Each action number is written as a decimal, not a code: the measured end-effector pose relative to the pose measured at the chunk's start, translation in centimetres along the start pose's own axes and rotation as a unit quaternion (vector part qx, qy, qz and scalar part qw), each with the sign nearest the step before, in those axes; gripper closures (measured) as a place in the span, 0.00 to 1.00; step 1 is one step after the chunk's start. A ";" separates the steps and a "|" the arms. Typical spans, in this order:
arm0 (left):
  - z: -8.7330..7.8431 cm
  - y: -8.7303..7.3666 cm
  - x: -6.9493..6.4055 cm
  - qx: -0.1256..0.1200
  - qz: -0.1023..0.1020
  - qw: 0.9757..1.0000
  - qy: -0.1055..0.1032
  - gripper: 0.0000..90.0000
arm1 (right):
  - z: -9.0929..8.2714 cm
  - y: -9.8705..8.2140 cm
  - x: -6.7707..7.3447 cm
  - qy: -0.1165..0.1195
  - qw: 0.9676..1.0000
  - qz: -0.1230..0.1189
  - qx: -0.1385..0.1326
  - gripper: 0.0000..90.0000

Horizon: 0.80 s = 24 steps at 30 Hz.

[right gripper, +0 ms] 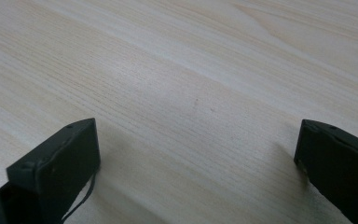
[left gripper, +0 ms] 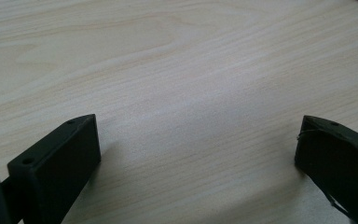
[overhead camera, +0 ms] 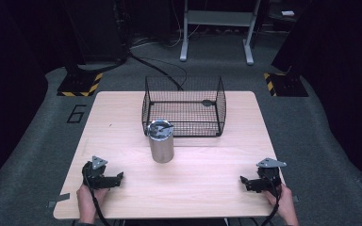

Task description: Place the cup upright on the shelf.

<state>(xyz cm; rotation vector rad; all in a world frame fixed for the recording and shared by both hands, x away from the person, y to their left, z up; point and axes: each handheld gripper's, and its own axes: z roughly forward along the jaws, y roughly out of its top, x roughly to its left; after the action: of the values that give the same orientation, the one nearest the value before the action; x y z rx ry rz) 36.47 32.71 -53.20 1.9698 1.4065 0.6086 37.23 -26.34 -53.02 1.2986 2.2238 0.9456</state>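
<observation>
Your left gripper (overhead camera: 118,178) rested low on the wooden table (overhead camera: 207,188), at its near left part, and its jaws stood wide apart with nothing between them; in the left gripper view you saw bare wood grain in the gap. Your right gripper (overhead camera: 243,181) was in the same state at the near right part, jaws spread wide and empty, and they pointed inward, toward the other gripper.

Ahead of both grippers, about midway between them and farther from you, stood the metal cylinder (overhead camera: 161,143). It was upright on the table, well apart from each gripper. It was touching nothing that I could see, and it stood just in front of the wire basket's near wall.

My judgement is that this cylinder was stiff and would not give under the jaws. Its brushed wall looked smooth, so it could slip if you held it weakly. I could not tell if it was hollow or solid, so you had to expect some weight. It was rather tall for its base, so a push near the top could tip it. The best place to hold it seemed the side wall, around the middle height, with the jaws on opposite sides.

Behind the cylinder was the black wire basket (overhead camera: 219,101), open at the top, with one small dark thing (overhead camera: 208,102) on its floor.

By count: two grippers, one cylinder, one basket, one table.
</observation>
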 end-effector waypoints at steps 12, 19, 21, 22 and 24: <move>0.1 0.1 0.0 -0.001 -0.004 1.000 0.006 0.00 | 0.2 0.2 -0.1 0.006 1.000 -0.003 0.005 0.00; 0.1 0.1 -0.1 -0.002 -0.013 1.000 0.010 0.00 | 0.4 0.4 -0.2 0.010 1.000 -0.010 0.001 0.00; 0.0 0.1 -0.1 -0.001 -0.011 1.000 0.010 0.00 | 0.4 0.4 -0.2 0.010 1.000 -0.010 0.001 0.00; -0.1 0.1 0.0 -0.005 -0.012 1.000 0.008 0.00 | 0.4 0.4 -0.2 0.010 1.000 -0.010 0.001 0.00; -0.2 0.1 0.0 -0.008 -0.011 1.000 0.004 0.00 | 0.4 0.4 -0.2 0.011 1.000 -0.010 0.001 0.00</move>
<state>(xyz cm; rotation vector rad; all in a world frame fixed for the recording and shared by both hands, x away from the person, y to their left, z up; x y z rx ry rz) 36.37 32.76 -52.97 1.9378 1.4218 0.6156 37.78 -26.29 -53.01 1.2711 2.2497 0.9543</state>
